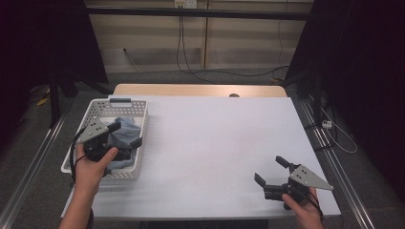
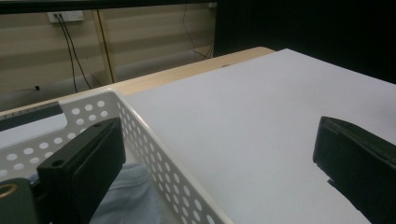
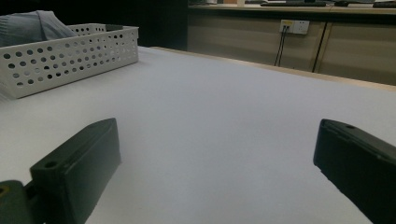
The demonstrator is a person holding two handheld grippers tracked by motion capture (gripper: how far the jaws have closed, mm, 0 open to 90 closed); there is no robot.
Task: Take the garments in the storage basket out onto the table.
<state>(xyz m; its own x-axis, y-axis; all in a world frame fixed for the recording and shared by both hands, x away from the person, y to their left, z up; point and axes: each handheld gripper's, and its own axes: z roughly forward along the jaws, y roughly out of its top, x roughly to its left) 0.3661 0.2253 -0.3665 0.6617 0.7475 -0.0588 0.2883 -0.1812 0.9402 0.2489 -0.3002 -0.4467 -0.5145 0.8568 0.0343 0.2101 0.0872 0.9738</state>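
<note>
- White table [image 1: 210, 143] fills the workspace; beige wall panels and trailing cables behind, dark curtains either side.
- Left gripper [image 1: 127, 135]: jaws spread wide, holding nothing. It hangs over the right wall of the white perforated basket [image 1: 100, 107]; in the left gripper view one jaw sits inside the basket [image 2: 154, 154], the other outside, above bare table [image 2: 261, 121].
- Blue-grey cloth [image 1: 125, 131] lies bunched in the basket, directly under and just beside the inner jaw; contact cannot be told. In the left gripper view a fold of it [image 2: 133, 196] shows below that jaw.
- Cloth is crumpled; its mass runs along the basket's long axis, near end to far end of the table. No clear pointing end.
- Basket sits at the table's left edge, long axis away from the person.
- Right gripper [image 1: 271, 171]: jaws spread, empty, low over the near right table, well apart from basket [image 3: 70, 56] and cloth [image 3: 32, 25].
</note>
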